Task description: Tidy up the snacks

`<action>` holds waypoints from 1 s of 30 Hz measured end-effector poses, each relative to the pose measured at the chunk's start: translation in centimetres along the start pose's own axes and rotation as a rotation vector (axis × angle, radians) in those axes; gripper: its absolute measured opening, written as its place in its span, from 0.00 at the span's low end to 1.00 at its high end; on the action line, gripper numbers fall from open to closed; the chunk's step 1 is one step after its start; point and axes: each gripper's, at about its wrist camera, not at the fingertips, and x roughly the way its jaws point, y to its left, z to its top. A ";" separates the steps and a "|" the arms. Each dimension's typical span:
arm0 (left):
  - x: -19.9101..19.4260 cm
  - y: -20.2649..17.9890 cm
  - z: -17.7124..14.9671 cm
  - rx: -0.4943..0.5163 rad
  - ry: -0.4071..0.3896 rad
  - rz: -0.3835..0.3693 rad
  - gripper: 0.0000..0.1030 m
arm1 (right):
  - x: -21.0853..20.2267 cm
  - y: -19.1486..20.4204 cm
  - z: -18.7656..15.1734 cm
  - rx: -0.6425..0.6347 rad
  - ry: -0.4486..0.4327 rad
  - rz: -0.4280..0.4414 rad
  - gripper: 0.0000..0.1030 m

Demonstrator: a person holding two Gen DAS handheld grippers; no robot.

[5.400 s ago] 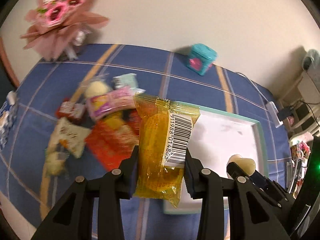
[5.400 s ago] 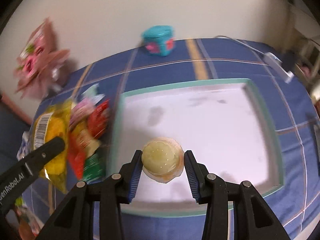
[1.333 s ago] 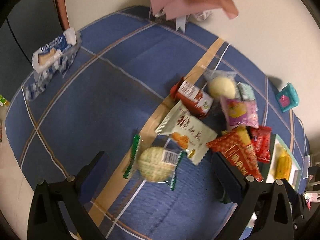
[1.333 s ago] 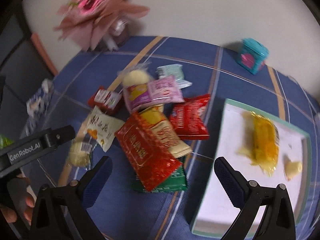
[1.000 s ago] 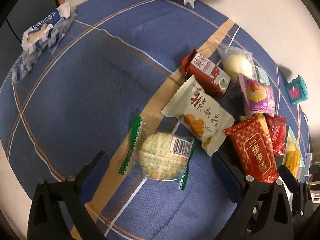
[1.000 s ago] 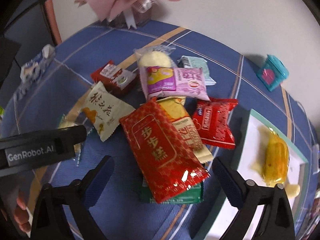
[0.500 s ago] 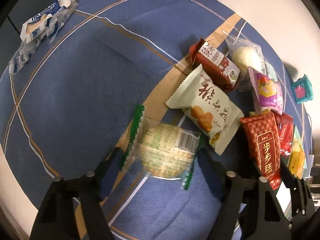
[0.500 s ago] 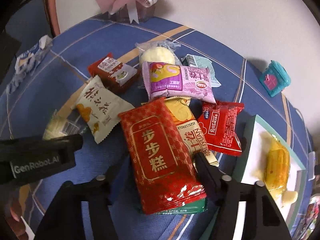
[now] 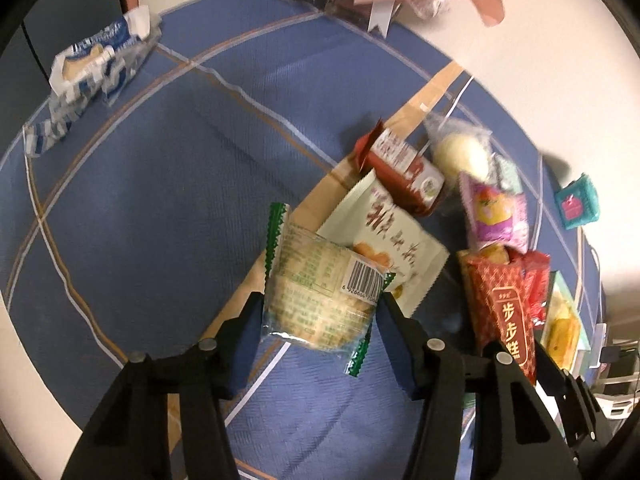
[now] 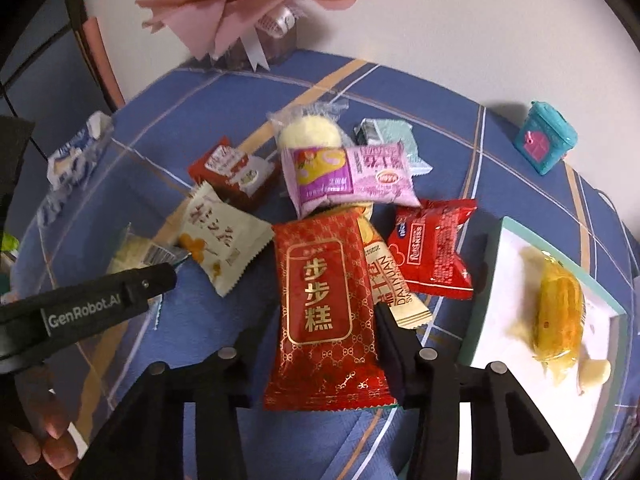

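My left gripper point(image 9: 320, 314) is closing, and its pads press both sides of a round pastry in a clear green-edged wrapper point(image 9: 316, 292), which tilts up off the blue cloth. My right gripper point(image 10: 322, 316) is closing too. Its fingers pinch a long red packet with gold characters point(image 10: 320, 280), raised over the snack pile. The left gripper's finger point(image 10: 156, 280) reaches in from the left of the right wrist view. A white tray with a teal rim point(image 10: 504, 320) lies at the right and holds a yellow packet point(image 10: 558, 312) and a pale jelly cup point(image 10: 596, 372).
On the cloth lie a cream packet point(image 10: 224, 240), a purple packet point(image 10: 348, 176), a small red packet point(image 10: 434, 252), a brown-red packet point(image 10: 232, 172) and a wrapped pale bun point(image 10: 308, 132). A teal box point(image 10: 544, 144), a pink bouquet point(image 10: 240, 8) and a blue-white wrapper point(image 9: 92, 64) sit further out.
Both grippers went from wide open to shut, the left on the round pastry, the right on the red packet. Each packet now sits higher and tilted.
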 end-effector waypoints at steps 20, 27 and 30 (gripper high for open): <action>-6.4 -9.3 -1.5 0.158 -0.152 -0.092 0.57 | -6.3 -8.2 -0.9 0.247 -0.062 -0.033 0.47; -6.7 -14.9 -3.8 0.288 -0.141 -0.136 0.57 | -8.5 -14.5 -2.3 0.395 -0.095 -0.124 0.47; -6.6 -17.1 -4.7 0.348 -0.125 -0.152 0.57 | -9.2 -17.2 -3.2 0.453 -0.097 -0.156 0.47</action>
